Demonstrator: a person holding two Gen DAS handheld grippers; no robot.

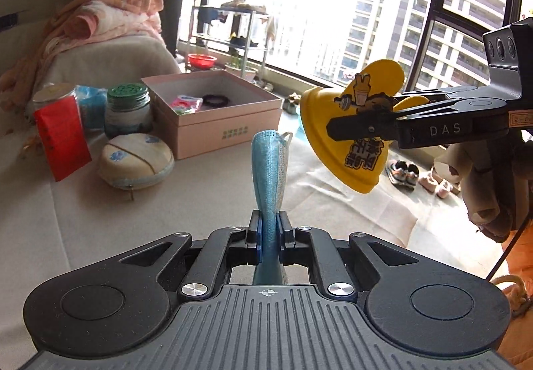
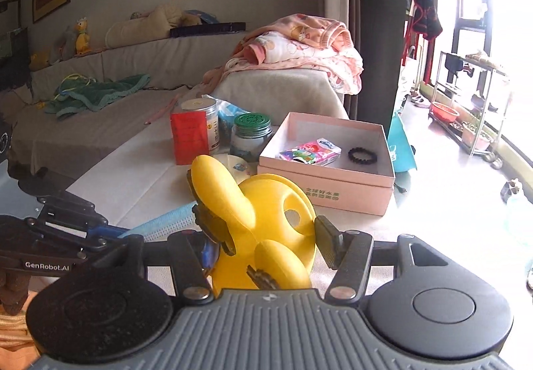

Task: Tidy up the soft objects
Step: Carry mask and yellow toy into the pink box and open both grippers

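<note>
My left gripper [image 1: 269, 230] is shut on a folded blue face mask [image 1: 268, 170], which stands up from the jaws above the sofa cushion; the mask also shows in the right wrist view [image 2: 163, 221]. My right gripper [image 2: 263, 236] holds a yellow soft funnel-shaped toy [image 2: 266, 220] with a cartoon print; it also shows in the left wrist view [image 1: 353, 123], held in the air at right. An open pink box [image 1: 213, 117] holds a tissue pack [image 2: 309, 150] and a black hair tie [image 2: 362, 155].
A red-labelled jar [image 1: 60, 127], a green-lidded jar [image 1: 128, 110] and a round beige pouch [image 1: 135, 158] sit left of the box. A pink blanket [image 2: 299, 47] lies on the sofa arm. Shoes [image 1: 403, 173] are on the floor at right.
</note>
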